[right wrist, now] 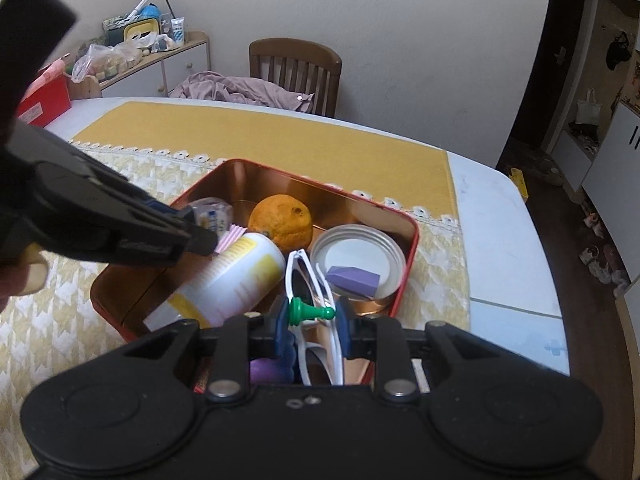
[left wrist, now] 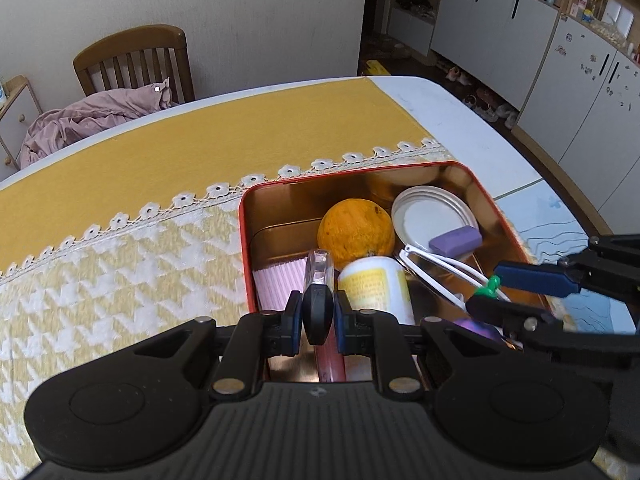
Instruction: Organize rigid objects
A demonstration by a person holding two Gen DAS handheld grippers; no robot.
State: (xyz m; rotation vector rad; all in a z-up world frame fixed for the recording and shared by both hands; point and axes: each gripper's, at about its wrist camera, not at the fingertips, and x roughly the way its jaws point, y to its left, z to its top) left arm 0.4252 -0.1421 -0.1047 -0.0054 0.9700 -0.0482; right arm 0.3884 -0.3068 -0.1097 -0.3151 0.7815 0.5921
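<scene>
Left tongs: clenched on a small black, clear-bodied item, prob. a lighter or clip, can't tell which; it stands upright over the near-left part of the red tin, just above the pink ribbed card.
Right tongs: clenched on a green pawn, lying sideways betw. the pads, right over the white sunglasses at the tin's near edge.
Tin contents: orange at back centre; white bottle w/ yellow label lying on its side, mid; metal lid at right w/ a purple wedge on it; purple round thing near front, mostly hidden.
Tin position: on the yellow runner, on the counter.
Step, my read: both items are being lowered into the tin, or lifted out; can't tell which.
Doing it well: go one hand at a time, the tongs sit close. Pawn: aim for bare tin floor beside the sunglasses, not on the lenses; it'll roll. Black item: lay flat on the pink card, don't drop upright.
Risk: the bottle can roll if nudged.
</scene>
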